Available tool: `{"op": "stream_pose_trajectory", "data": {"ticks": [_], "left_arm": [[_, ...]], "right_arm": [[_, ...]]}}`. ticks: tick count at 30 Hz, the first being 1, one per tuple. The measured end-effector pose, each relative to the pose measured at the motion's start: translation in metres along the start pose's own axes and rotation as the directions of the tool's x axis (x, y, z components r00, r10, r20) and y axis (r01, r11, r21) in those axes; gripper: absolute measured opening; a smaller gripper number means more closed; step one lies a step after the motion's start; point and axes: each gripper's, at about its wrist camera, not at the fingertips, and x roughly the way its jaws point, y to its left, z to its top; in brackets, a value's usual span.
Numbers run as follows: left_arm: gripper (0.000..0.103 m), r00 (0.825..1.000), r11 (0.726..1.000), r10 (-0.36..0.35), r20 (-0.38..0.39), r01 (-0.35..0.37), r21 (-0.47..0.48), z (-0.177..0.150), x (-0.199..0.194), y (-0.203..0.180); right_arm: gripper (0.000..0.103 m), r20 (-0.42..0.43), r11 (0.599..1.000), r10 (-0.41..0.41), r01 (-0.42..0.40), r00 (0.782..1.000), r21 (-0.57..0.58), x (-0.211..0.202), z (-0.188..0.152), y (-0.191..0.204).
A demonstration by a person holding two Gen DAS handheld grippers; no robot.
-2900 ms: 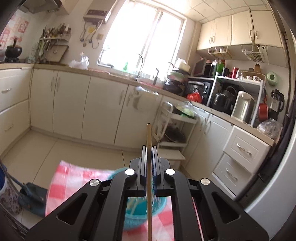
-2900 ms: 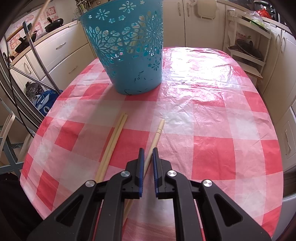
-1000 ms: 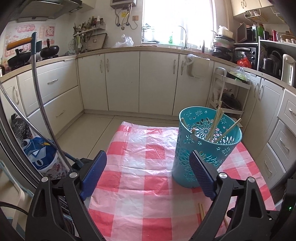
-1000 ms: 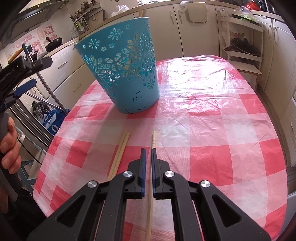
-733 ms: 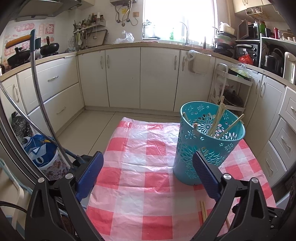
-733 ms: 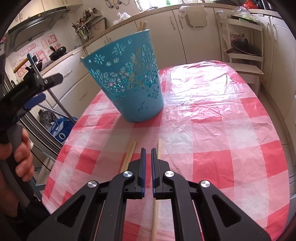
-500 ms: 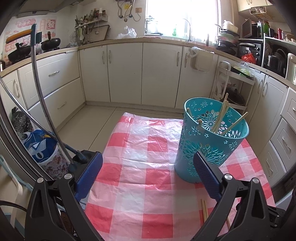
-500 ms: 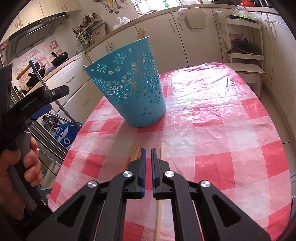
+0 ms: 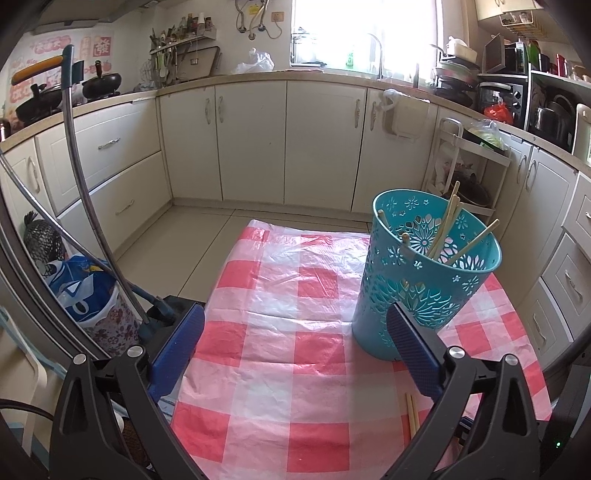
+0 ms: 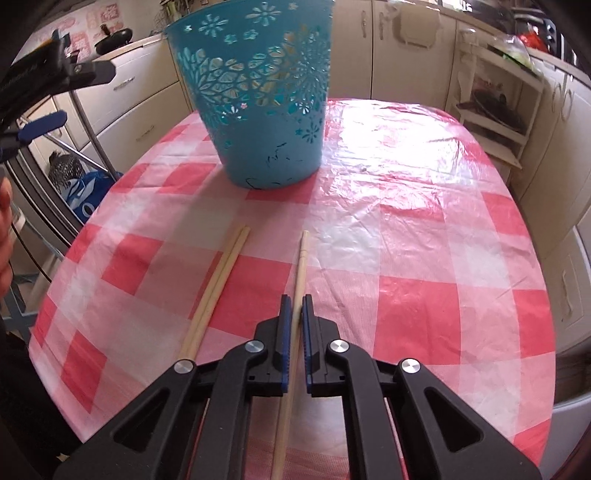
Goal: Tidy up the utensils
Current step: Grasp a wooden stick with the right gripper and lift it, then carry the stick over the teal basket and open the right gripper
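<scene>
Now the left tongs (image 9: 295, 350) are spread wide and empty, their chopstick released into the blue basket (image 9: 424, 280). Meanwhile the right tongs (image 10: 296, 306) are narrowed around 1 single chopstick (image 10: 300, 266), seemingly gripped, on the desk (image 10: 424, 258) beside 2 paired chopsticks (image 10: 218, 280).

Cream cabinets (image 9: 255, 140) wrapping the room, beige tile floor (image 9: 192, 240), bright backlit window (image 9: 365, 33) over the sink, pans (image 9: 103, 81) on left worktop, wire shelf rack (image 9: 469, 166) at right
</scene>
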Motion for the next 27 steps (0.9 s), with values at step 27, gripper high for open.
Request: {"op": "stream_pose_trajectory", "data": {"ticks": [27], "left_arm": [[0.095,0.998,0.986,-0.046,0.031,0.051,-0.16,0.016,-0.019,0.036]], "right_arm": [[0.006,0.604,0.941,0.118,-0.282,0.788,0.185,-0.092,0.242,0.004]]}}
